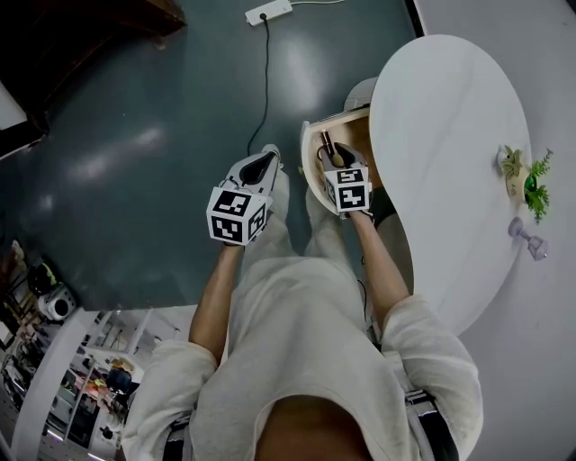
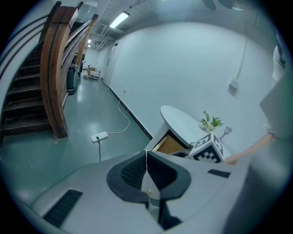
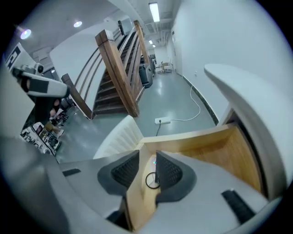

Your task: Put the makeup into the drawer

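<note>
The wooden drawer (image 1: 309, 149) stands pulled out from under the white oval table (image 1: 450, 135). My right gripper (image 1: 338, 162) hangs over it, pointing down, open with a narrow gap between the pads. A small brownish makeup item with a dark end (image 1: 329, 149) lies in the drawer just under those jaws. In the right gripper view it shows as a small dark ring (image 3: 152, 179) on the drawer's wood (image 3: 219, 151), seen through the gap of the right gripper (image 3: 147, 156). My left gripper (image 1: 264, 163) hovers over the floor to the left, shut and empty (image 2: 146, 155).
A small potted plant (image 1: 526, 176) and a little glass ornament (image 1: 529, 241) stand on the table's far side. A white ribbed seat (image 3: 116, 137) sits beside the drawer. A power strip (image 1: 268, 12) and its cable lie on the grey floor. A wooden staircase (image 2: 50, 77) rises beyond.
</note>
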A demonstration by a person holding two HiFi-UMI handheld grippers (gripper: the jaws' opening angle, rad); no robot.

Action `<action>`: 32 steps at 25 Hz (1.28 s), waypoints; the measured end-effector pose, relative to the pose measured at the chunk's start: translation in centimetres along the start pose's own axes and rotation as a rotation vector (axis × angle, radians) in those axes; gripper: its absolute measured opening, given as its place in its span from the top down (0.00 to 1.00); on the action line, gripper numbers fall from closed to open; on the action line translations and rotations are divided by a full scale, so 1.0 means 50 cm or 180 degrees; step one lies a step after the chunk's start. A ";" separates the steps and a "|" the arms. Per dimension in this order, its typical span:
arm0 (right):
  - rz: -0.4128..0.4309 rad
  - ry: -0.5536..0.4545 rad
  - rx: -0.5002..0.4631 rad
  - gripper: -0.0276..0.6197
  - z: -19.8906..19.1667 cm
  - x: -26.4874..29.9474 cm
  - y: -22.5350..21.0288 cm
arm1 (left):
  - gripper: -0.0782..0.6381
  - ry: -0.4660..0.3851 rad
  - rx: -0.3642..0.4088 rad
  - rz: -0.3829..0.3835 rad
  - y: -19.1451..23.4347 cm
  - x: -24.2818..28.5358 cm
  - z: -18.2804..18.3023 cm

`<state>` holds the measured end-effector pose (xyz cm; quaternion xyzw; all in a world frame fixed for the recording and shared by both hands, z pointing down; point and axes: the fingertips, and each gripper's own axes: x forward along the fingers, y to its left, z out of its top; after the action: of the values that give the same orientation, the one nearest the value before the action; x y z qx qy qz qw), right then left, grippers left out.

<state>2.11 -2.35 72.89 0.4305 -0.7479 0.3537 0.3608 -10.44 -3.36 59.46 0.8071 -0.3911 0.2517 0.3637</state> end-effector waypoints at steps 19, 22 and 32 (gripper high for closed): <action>-0.0442 -0.1100 0.0022 0.96 0.247 -0.304 -0.083 | 0.87 -0.0542 0.0378 0.0029 -0.050 -0.067 0.217; -0.0531 -0.1287 -0.0035 0.96 0.300 -0.353 -0.112 | 0.87 -0.0679 0.0473 0.0030 -0.067 -0.076 0.274; -0.0722 -0.1748 -0.0059 0.96 0.393 -0.504 -0.158 | 0.87 -0.0997 0.0737 0.0028 -0.120 -0.115 0.403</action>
<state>13.91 -12.07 43.71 0.5876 -0.7679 0.1746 0.1860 -6.35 -13.99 40.89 0.8712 -0.4148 0.1679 0.2021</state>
